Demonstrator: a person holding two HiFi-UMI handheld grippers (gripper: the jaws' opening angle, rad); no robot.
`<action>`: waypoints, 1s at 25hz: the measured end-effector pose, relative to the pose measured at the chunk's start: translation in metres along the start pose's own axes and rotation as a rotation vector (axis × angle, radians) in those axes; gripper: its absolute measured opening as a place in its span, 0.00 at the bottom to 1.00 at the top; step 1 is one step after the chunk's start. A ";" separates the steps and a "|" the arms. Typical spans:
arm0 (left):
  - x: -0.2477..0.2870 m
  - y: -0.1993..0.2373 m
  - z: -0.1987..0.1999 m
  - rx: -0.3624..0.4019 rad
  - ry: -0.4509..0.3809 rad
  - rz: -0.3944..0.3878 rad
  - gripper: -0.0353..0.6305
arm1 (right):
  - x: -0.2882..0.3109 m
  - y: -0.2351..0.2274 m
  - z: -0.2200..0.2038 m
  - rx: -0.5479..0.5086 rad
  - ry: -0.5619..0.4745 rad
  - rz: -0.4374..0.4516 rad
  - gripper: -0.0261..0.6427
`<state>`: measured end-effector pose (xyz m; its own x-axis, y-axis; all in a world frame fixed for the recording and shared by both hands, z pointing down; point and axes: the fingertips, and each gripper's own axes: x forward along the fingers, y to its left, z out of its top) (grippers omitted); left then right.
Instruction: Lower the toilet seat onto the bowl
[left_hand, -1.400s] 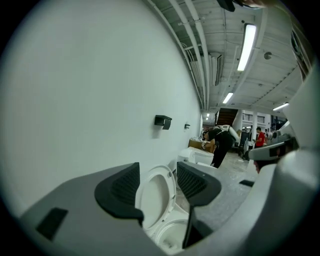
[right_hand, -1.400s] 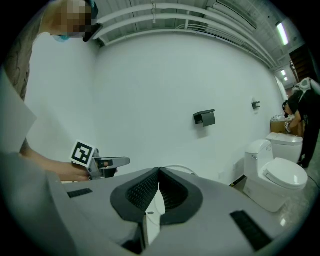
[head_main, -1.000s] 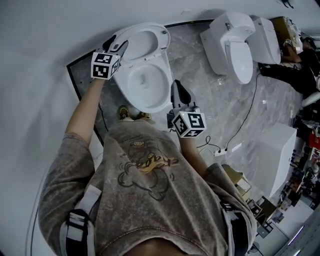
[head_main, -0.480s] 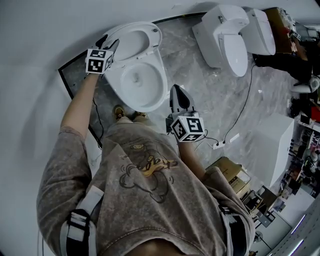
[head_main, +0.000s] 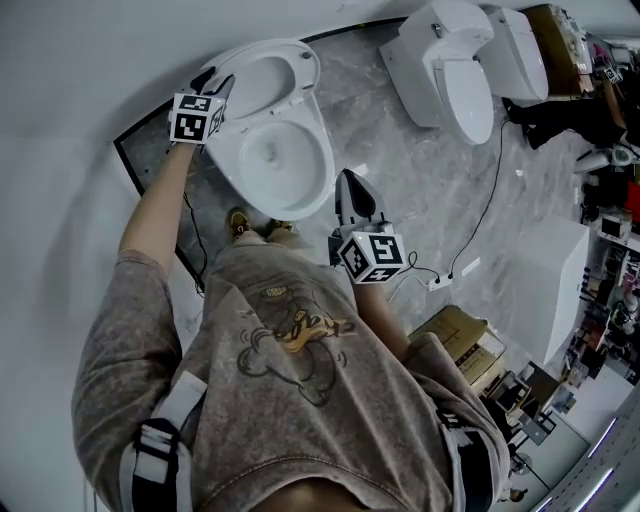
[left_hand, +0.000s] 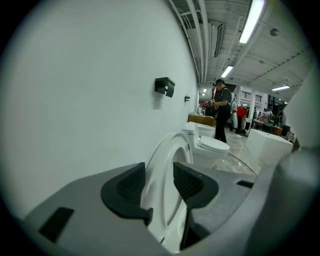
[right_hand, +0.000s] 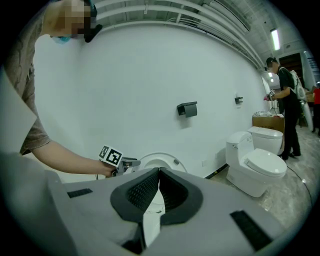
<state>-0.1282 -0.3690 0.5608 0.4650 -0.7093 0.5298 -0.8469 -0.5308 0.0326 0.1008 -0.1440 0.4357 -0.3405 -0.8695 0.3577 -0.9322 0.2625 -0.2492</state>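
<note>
The white toilet (head_main: 275, 155) stands against the wall with its seat (head_main: 262, 75) raised upright. My left gripper (head_main: 212, 80) is at the seat's left rim. In the left gripper view the seat ring (left_hand: 167, 155) stands edge-on between the jaws of my left gripper (left_hand: 159, 187). These jaws are closing around it, and I see no firm press by the pads. My right gripper (head_main: 350, 200) hangs in front of the bowl, right of it, shut and empty. The right gripper view shows its tips (right_hand: 159, 172) together, with the seat (right_hand: 159, 161) and the left gripper (right_hand: 131, 162) beyond.
Two more toilets (head_main: 445, 70) stand along the wall to the right. A black paper holder (right_hand: 187, 109) is fixed on the wall. A power strip with its cable (head_main: 452, 275) lies on the floor, next to a cardboard box (head_main: 465, 350). A person (left_hand: 220, 110) stands farther down the room.
My left gripper has slid a little up along the seat's rim and stays there. The right gripper has hardly moved. The seat is still upright.
</note>
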 end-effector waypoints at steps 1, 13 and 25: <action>0.000 0.001 -0.001 0.008 0.004 -0.001 0.32 | -0.001 0.001 -0.001 0.000 0.002 -0.002 0.08; -0.009 -0.008 -0.001 0.024 -0.004 -0.027 0.29 | -0.003 0.002 0.001 0.004 -0.004 -0.023 0.08; -0.042 -0.051 -0.011 0.039 -0.012 -0.130 0.19 | -0.020 0.018 -0.008 0.043 -0.020 -0.067 0.08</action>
<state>-0.1072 -0.3066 0.5463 0.5731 -0.6391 0.5129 -0.7691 -0.6356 0.0674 0.0901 -0.1182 0.4317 -0.2751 -0.8926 0.3570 -0.9464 0.1861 -0.2641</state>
